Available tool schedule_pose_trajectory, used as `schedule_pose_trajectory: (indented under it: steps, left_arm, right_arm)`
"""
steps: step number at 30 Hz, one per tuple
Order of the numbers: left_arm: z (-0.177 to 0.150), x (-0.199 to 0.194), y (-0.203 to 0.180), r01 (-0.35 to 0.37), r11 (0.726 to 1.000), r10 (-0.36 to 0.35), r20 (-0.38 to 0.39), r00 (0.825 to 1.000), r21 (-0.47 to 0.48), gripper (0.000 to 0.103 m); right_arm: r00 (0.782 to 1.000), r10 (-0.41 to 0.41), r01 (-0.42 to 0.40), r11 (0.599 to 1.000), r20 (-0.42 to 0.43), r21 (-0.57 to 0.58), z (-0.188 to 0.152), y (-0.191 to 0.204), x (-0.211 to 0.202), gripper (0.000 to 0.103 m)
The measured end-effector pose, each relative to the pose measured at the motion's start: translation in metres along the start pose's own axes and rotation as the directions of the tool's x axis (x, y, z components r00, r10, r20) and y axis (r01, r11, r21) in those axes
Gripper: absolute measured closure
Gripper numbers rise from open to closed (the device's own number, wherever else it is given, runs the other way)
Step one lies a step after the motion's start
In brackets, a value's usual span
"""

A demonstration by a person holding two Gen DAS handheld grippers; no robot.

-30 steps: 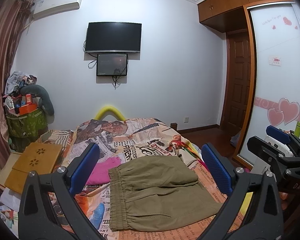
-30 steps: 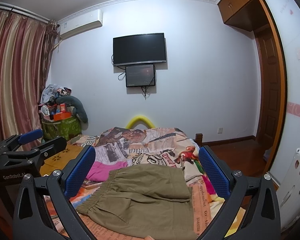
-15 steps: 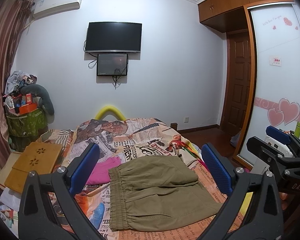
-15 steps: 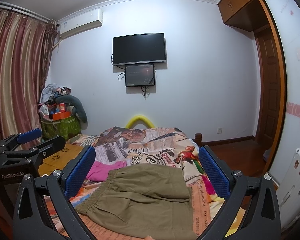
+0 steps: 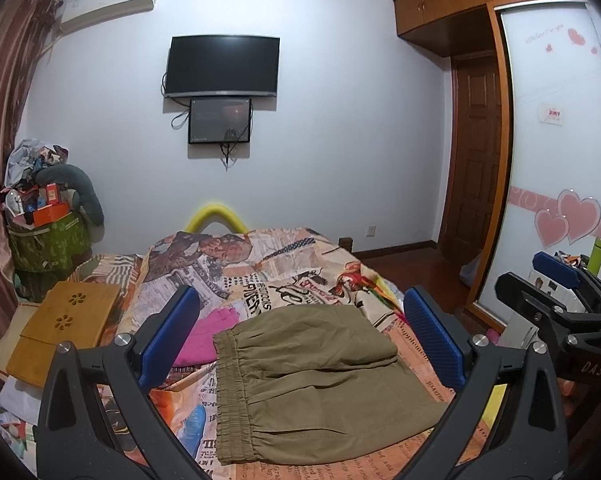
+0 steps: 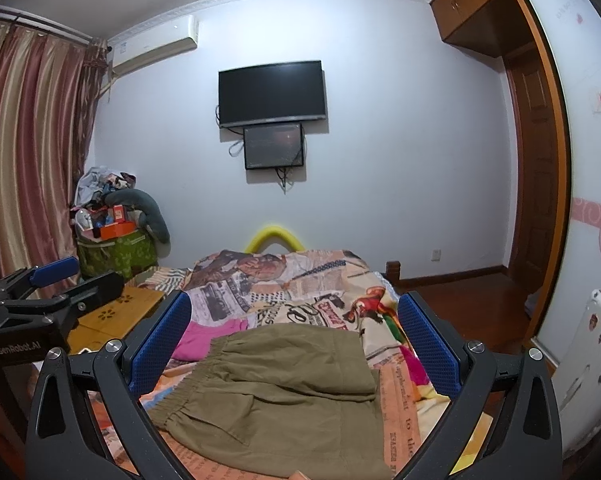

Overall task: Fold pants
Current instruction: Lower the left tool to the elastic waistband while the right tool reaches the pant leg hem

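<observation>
Olive-green pants lie folded into a flat stack on the bed, elastic waistband toward the left; they also show in the right wrist view. My left gripper is open and empty, held above the pants, its blue pads wide apart. My right gripper is open and empty too, above the same stack. The right gripper shows at the right edge of the left wrist view, and the left gripper at the left edge of the right wrist view.
The bed has a newspaper-print cover. A pink garment lies left of the pants. A wooden lap desk sits at the bed's left. A cluttered green bag stands by the curtain. A wardrobe door is at right.
</observation>
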State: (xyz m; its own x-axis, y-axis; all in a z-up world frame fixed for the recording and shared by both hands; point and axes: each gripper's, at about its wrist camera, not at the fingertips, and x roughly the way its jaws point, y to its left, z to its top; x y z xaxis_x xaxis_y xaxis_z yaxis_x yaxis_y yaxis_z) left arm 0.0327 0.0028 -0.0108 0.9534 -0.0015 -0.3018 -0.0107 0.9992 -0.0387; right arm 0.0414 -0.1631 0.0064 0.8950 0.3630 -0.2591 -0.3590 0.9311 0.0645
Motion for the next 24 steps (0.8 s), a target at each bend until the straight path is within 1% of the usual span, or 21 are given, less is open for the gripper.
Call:
schedule_pose_trajectory:
  steps: [1, 2, 4, 7, 10, 14, 15, 17, 19, 20, 21, 23, 24]
  left_arm:
    - [-0.001, 0.006, 0.002, -0.002, 1.0, 0.002, -0.013, 1.0, 0.001, 0.0]
    - [-0.002, 0.017, 0.005, -0.009, 1.0, 0.009, -0.044, 0.999, -0.001, 0.0]
    - [-0.005, 0.035, 0.013, -0.016, 1.0, 0.014, -0.083, 0.996, -0.02, 0.0]
    - [-0.011, 0.067, 0.026, -0.02, 0.998, 0.011, -0.159, 0.987, -0.053, 0.0]
    - [-0.021, 0.099, 0.042, -0.059, 0.995, 0.039, -0.225, 0.974, -0.081, 0.0]
    - [-0.04, 0.141, 0.057, -0.125, 0.991, 0.103, -0.306, 0.946, -0.053, 0.0]
    - [-0.047, 0.154, 0.062, -0.146, 0.989, 0.125, -0.335, 0.934, -0.038, 0.0]
    - [-0.059, 0.172, 0.071, -0.169, 0.985, 0.148, -0.378, 0.914, -0.022, 0.0]
    - [-0.074, 0.197, 0.084, -0.186, 0.982, 0.159, -0.446, 0.881, -0.016, 0.0]
    - [-0.08, 0.206, 0.089, -0.193, 0.981, 0.163, -0.472, 0.866, -0.016, 0.0]
    - [-0.087, 0.215, 0.093, -0.204, 0.979, 0.169, -0.499, 0.85, -0.016, 0.0]
    - [-0.098, 0.23, 0.101, -0.217, 0.976, 0.177, -0.538, 0.824, -0.01, 0.0]
    - [-0.104, 0.239, 0.107, -0.224, 0.975, 0.185, -0.559, 0.808, -0.002, 0.0]
  right_arm:
    - [1.0, -0.009, 0.009, 1.0, -0.012, 0.005, -0.002, -0.004, 0.005, 0.0]
    - [1.0, -0.019, 0.019, 1.0, -0.022, 0.007, -0.004, -0.008, 0.009, 0.0]
    - [0.996, -0.053, 0.054, 0.999, -0.065, 0.003, -0.011, -0.018, 0.023, 0.0]
    - [0.987, -0.107, 0.11, 0.994, -0.122, 0.016, -0.025, -0.035, 0.04, 0.0]
    - [0.971, -0.135, 0.143, 0.989, -0.2, 0.026, -0.04, -0.051, 0.06, 0.0]
    - [0.943, -0.165, 0.171, 0.985, -0.288, -0.004, -0.06, -0.067, 0.084, 0.0]
    - [0.936, -0.168, 0.174, 0.985, -0.31, -0.01, -0.064, -0.071, 0.091, 0.0]
    - [0.917, -0.158, 0.168, 0.986, -0.367, -0.005, -0.074, -0.081, 0.107, 0.0]
    - [0.902, -0.143, 0.159, 0.987, -0.408, 0.006, -0.083, -0.092, 0.118, 0.001]
    - [0.894, -0.137, 0.157, 0.988, -0.427, 0.011, -0.088, -0.097, 0.125, 0.003]
    - [0.883, -0.138, 0.16, 0.987, -0.449, 0.012, -0.093, -0.102, 0.132, 0.005]
    - [0.857, -0.137, 0.161, 0.987, -0.496, 0.006, -0.103, -0.109, 0.145, 0.009]
    - [0.845, -0.137, 0.162, 0.987, -0.517, 0.003, -0.108, -0.111, 0.152, 0.01]
